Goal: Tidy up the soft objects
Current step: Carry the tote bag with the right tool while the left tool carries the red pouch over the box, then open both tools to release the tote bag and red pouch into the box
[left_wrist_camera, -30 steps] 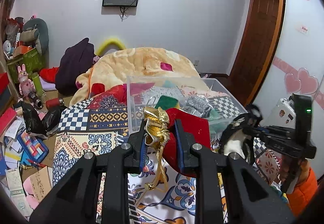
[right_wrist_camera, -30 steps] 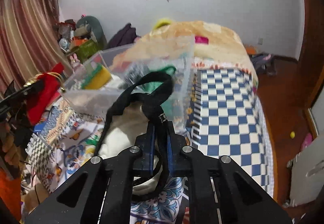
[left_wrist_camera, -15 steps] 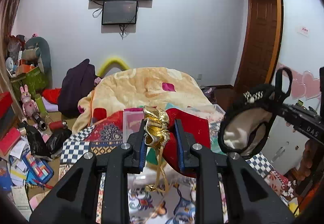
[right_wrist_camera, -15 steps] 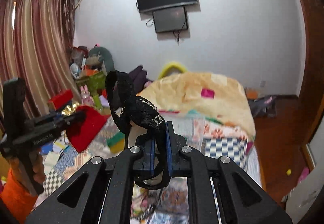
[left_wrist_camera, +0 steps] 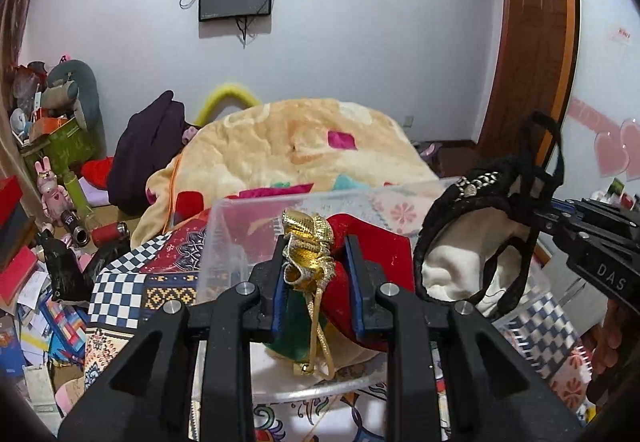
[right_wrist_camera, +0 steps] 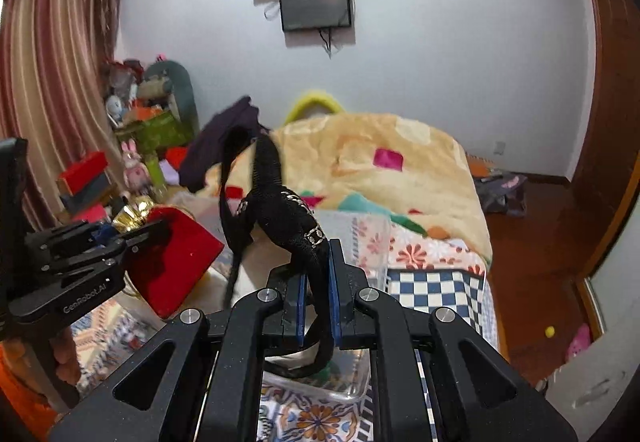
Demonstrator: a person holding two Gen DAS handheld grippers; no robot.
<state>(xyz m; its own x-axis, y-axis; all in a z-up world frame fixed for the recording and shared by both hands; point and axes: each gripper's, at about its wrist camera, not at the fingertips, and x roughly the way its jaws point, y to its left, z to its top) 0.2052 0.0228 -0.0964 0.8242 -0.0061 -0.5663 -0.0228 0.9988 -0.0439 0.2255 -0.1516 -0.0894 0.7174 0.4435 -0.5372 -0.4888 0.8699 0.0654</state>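
Between left tongs (left_wrist_camera: 316, 284), red pouch (left_wrist_camera: 370, 262) clamped; right tongs (right_wrist_camera: 318, 306) pinching black strap (right_wrist_camera: 280, 210).

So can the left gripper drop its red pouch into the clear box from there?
Probably yes. The left gripper holds the red pouch over the open clear box, with nothing blocking below.
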